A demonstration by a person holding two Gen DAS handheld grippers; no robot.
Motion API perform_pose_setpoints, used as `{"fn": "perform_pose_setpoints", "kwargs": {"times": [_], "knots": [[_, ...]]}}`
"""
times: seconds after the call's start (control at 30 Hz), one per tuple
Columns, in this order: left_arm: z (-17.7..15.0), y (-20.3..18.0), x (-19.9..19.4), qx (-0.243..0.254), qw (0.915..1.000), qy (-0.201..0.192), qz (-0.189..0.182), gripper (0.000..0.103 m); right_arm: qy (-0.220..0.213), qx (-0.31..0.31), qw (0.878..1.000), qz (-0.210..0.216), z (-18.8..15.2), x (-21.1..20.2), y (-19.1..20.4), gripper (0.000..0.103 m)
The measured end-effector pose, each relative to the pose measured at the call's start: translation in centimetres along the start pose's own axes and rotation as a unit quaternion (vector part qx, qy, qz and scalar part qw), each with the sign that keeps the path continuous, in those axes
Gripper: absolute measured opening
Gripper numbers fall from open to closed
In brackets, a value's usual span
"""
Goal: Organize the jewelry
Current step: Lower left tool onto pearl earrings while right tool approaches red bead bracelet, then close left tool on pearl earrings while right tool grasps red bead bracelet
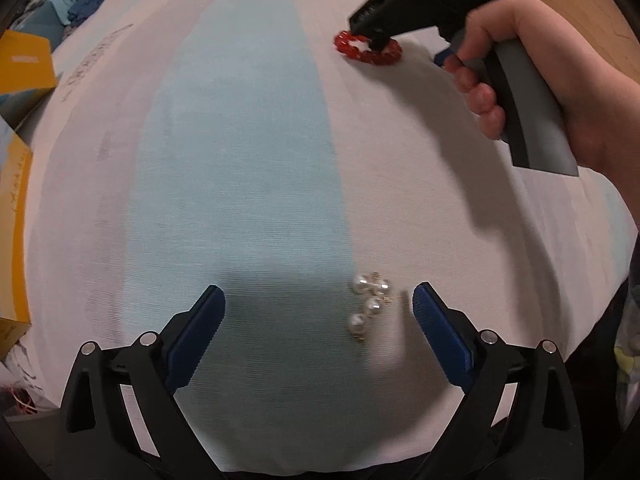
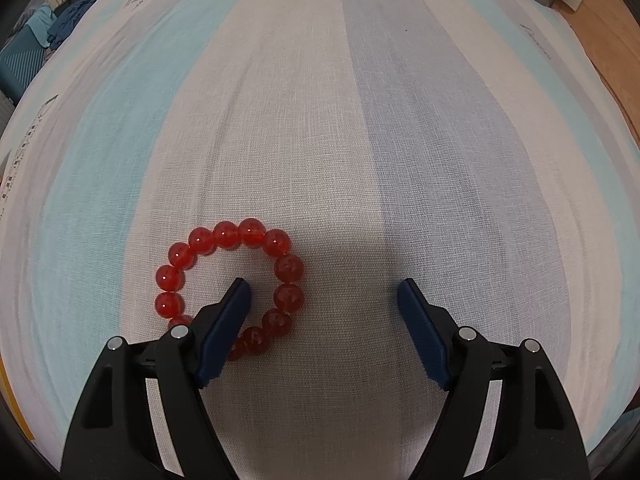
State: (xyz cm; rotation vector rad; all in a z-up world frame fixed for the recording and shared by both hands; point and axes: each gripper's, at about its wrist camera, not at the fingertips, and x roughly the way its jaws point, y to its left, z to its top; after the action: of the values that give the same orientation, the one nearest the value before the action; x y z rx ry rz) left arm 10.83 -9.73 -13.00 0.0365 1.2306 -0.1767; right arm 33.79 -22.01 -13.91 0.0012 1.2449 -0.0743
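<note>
Left gripper: the left gripper (image 1: 319, 300), black-framed with ribbed blue pads, points steeply down with its jaws spread wide and nothing between the pads.
Pearl pieces: a small cluster of white pearl beads with gold-coloured metal fittings (image 1: 370, 304) lies on the cloth between the pads, close to the right-hand pad and not touching it; the view is soft here, so whether these are earrings or loose beads I cannot tell.
Right gripper: the right gripper (image 2: 324, 290), of the same black and blue build, also points down with its jaws apart and clamps nothing.
Red bracelet: a ring of round, glossy, translucent red beads (image 2: 224, 234) lies flat on the cloth; the left pad tip sits inside the ring, the right pad well outside it, so one side of the ring lies between the pads.
Hand: a person's hand (image 1: 560, 92) wraps the grey handle of the right gripper.
Surface: a woven bedsheet with wide pale blue, white and grey stripes (image 2: 360, 120) lies under everything.
Edges: yellow cardboard boxes (image 1: 24, 68) stand at the left.
</note>
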Motion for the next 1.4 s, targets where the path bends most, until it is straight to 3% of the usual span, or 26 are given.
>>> {"fn": "perform_pose_setpoints", "kwargs": {"times": [0.2,0.3,0.43,0.53,0.67,0.7,0.73,0.77,0.8,1.23,1.4], "knots": [[-0.3,-0.9,1.1,0.009,0.9999,0.011,0.008,0.095,0.0,0.001,1.0,0.002,0.2,0.1,-0.1,0.074],[-0.5,-1.0,1.2,0.012,0.9999,0.005,0.006,0.09,-0.004,0.002,1.0,0.003,0.1,0.2,-0.2,0.073],[-0.9,-0.9,1.0,0.023,0.9996,0.001,0.014,0.064,-0.013,0.003,1.0,0.002,-0.3,0.1,-0.4,0.067],[-0.9,-0.4,0.9,0.022,0.9996,0.005,0.016,0.049,-0.016,0.006,1.0,0.001,-0.6,-0.1,-0.4,0.055],[-0.7,-0.3,0.8,0.035,0.999,0.007,0.026,0.026,-0.016,-0.003,1.0,-0.005,-0.7,-0.3,-0.1,0.035],[-0.8,-0.2,0.7,0.038,0.9988,0.006,0.029,0.012,-0.016,-0.005,1.0,-0.008,-0.7,-0.3,0.0,0.028],[-0.8,0.0,0.6,0.039,0.9988,0.008,0.027,0.01,-0.017,-0.008,1.0,-0.012,-0.7,-0.4,0.2,0.023],[-0.8,0.2,0.5,0.038,0.999,0.009,0.022,0.01,-0.018,-0.011,1.0,-0.022,-0.8,-0.5,0.3,0.014],[-0.8,0.3,0.3,0.038,0.9991,0.01,0.017,0.01,-0.02,-0.01,0.999,-0.024,-0.7,-0.7,0.4,0.013],[-1.6,1.1,-1.4,0.049,0.9985,0.001,0.026,0.01,-0.059,0.007,0.998,0.005,-1.4,-3.9,-1.6,0.013],[-0.4,3.1,-2.7,0.044,0.9985,-0.012,0.031,0.01,-0.076,0.012,0.997,0.011,-2.1,-6.6,-2.1,0.013]]}}
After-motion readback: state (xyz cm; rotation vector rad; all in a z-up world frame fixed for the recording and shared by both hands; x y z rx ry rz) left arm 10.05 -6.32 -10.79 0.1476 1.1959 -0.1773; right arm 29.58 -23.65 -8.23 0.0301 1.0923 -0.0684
